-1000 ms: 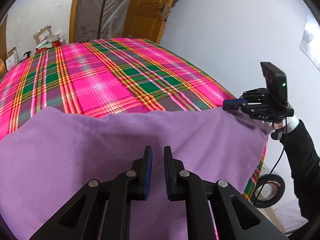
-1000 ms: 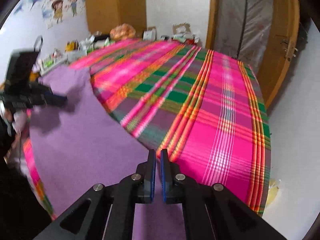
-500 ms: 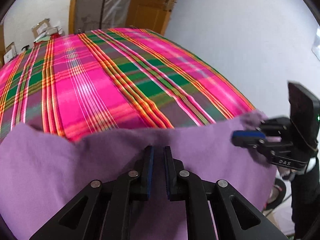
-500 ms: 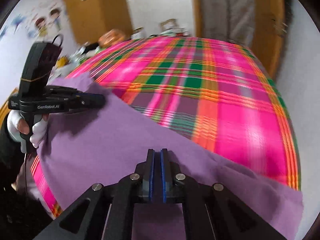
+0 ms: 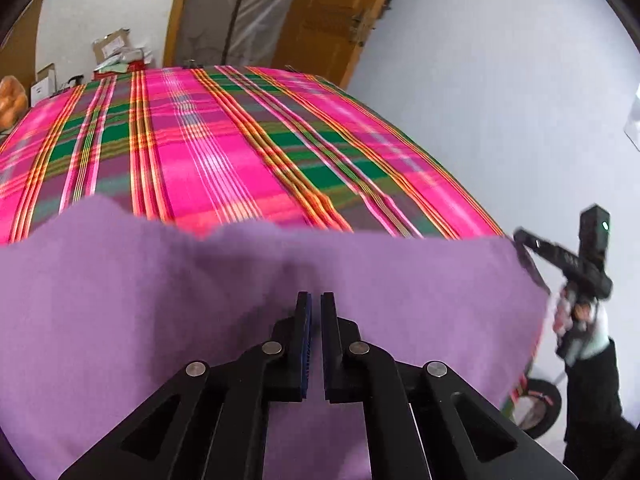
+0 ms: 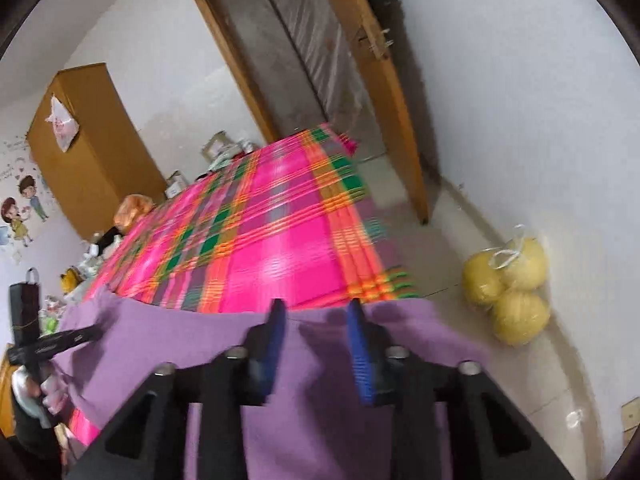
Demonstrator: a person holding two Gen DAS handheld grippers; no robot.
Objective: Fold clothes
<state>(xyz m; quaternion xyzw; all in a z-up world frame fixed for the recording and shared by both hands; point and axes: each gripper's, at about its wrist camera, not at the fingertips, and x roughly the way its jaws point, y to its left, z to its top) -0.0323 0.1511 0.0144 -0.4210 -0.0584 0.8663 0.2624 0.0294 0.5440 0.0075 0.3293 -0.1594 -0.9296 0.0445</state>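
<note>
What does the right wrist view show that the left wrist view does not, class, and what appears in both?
Right wrist view only: a bag of yellow balls on the floor, a wooden wardrobe and cartoon wall stickers.

Left wrist view only: a roll of black tape below the bed's edge, and the right gripper from outside, at the cloth's corner.

Both: the purple cloth lying on the plaid bedspread, the wooden door, and an orange bag beyond the bed.
</note>
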